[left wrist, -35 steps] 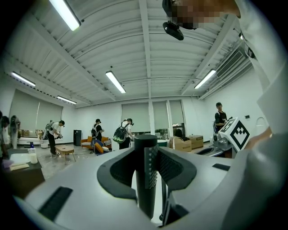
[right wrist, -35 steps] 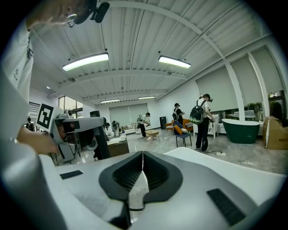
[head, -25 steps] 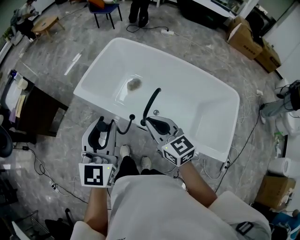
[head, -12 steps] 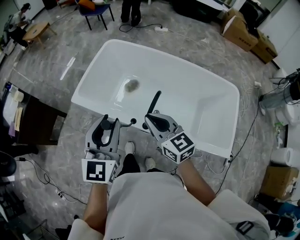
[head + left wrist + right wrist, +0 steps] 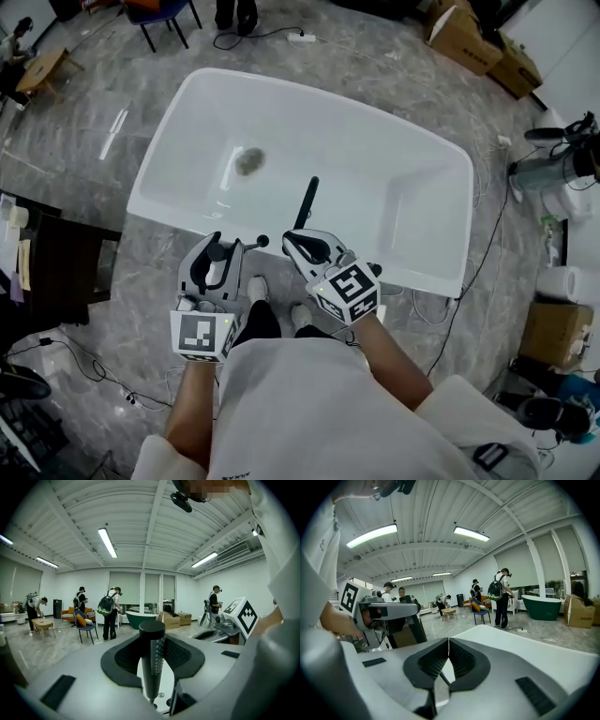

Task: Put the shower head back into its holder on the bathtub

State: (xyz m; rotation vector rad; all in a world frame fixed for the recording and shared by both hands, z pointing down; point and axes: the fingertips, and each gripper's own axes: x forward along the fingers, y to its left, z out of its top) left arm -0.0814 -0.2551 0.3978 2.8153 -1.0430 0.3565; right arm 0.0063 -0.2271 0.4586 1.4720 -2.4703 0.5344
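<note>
left gripper (image 5: 216,255) clamps the black cylindrical shower head (image 5: 152,660) upright, just beside the near rim of the white bathtub (image 5: 328,106); right gripper (image 5: 448,641) has its jaws pressed together, empty. better to lower it straight into the holder.

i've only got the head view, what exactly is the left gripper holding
Observer: In the left gripper view, the left gripper is clamped on the black shower head, with the nozzle holes facing that view's right.
Operator: and the right one, open or shut
Observer: The right gripper view shows the right gripper with its jaws closed together.
Operator: anything farther out that i can't see
Observer: A dark green bathtub stands farther back in the room.
</note>
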